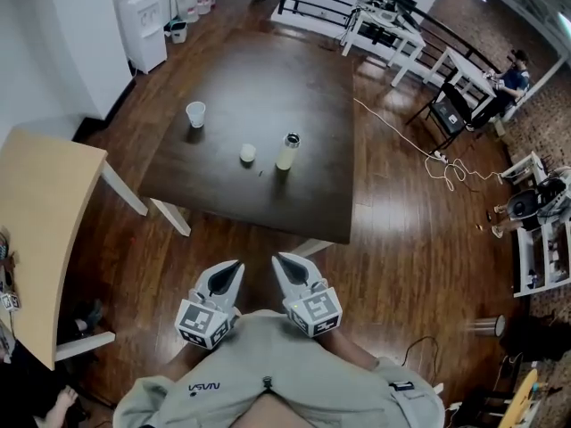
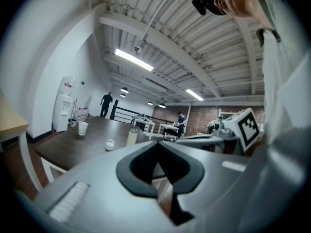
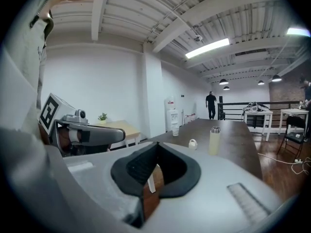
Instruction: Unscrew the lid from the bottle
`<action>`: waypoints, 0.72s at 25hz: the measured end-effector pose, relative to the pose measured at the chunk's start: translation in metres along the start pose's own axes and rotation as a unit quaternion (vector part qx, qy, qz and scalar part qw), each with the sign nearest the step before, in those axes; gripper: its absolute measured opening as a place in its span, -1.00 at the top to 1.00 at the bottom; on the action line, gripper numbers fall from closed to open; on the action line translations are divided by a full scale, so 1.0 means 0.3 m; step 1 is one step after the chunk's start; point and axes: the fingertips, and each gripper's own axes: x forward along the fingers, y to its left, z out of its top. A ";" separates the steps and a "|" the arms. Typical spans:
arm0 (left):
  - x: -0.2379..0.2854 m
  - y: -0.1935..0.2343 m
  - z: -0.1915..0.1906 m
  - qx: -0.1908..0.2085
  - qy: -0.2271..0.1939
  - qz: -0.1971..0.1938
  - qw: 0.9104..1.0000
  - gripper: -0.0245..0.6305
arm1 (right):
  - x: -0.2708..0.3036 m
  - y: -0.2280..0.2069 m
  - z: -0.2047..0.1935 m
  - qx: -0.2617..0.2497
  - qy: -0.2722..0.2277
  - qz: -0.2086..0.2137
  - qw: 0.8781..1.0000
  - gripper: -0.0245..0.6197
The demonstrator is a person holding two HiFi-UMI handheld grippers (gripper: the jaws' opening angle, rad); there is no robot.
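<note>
The silver-topped bottle [image 1: 285, 157] is pale yellow, the table [image 1: 259, 78] dark brown, the cup [image 1: 195, 113] white.

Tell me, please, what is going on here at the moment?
A person stands a little way back from the dark table, holding the left tongs and the right tongs side by side close to the chest. Both are shut with nothing in them. The bottle stands upright on the table, untouched, with a small white item beside it and a paper cup farther off. Nothing is being handled right now.
</note>
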 end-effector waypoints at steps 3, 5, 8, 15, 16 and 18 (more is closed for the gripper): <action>-0.011 -0.063 -0.021 0.002 0.002 0.007 1.000 0.92 | -0.059 -0.001 -0.003 -0.004 -0.011 0.005 1.000 0.92; -0.008 -0.122 -0.035 0.008 0.001 0.008 1.000 0.92 | -0.112 -0.012 -0.019 -0.007 -0.018 0.008 1.000 0.92; 0.010 -0.231 -0.054 0.021 -0.004 0.010 1.000 0.92 | -0.216 -0.039 -0.057 -0.013 -0.023 0.014 1.000 0.92; 0.094 -0.580 -0.103 0.016 -0.015 0.040 0.999 0.92 | -0.514 -0.162 -0.110 -0.017 -0.033 0.048 0.998 0.92; 0.100 -0.621 -0.110 0.017 -0.015 0.045 0.999 0.92 | -0.547 -0.179 -0.114 -0.021 -0.034 0.053 0.998 0.92; 0.092 -0.679 -0.120 0.021 -0.014 0.059 0.998 0.92 | -0.608 -0.194 -0.118 -0.028 -0.039 0.062 0.997 0.92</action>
